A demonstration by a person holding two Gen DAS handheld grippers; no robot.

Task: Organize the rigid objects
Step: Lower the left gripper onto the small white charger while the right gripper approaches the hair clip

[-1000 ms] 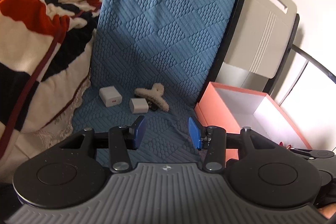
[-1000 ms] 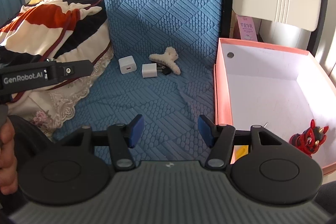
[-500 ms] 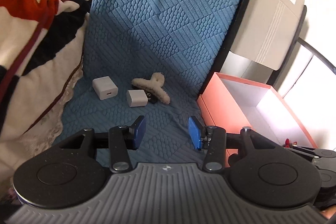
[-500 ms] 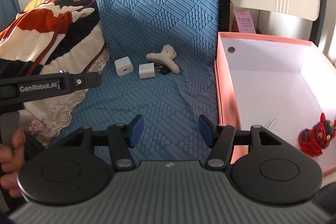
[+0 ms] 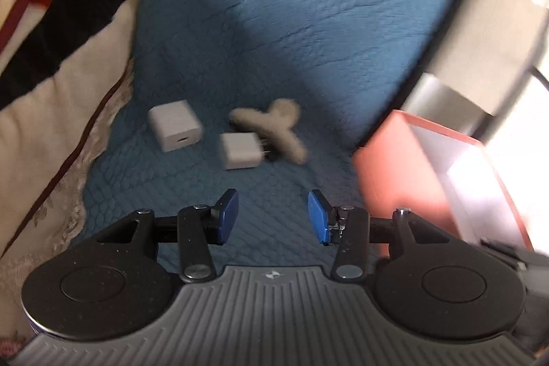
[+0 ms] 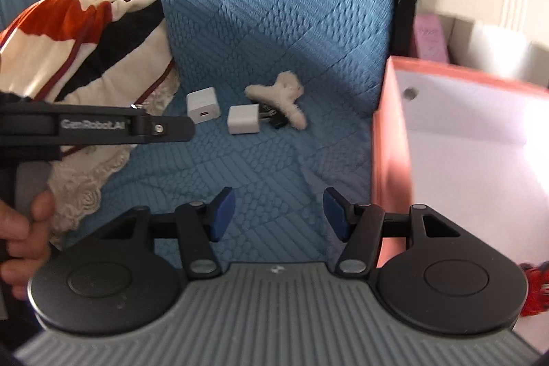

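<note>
Your left gripper [image 5: 273, 216] and right gripper [image 6: 279, 214] both gape wide, empty; the left's arm reads "GenRobot.AI".

Motion-blurred, fisheye-bent edges, bright glare at right, soft shadows

Left gripper [image 5: 273, 216] and right gripper [image 6: 279, 214] both hold fingers apart, gripping nothing

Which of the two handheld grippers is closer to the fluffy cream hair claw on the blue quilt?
Left, by my estimate. The left gripper hovers open just short of the fluffy cream hair claw; the right gripper sits open, farther back beside the pink box.
</note>
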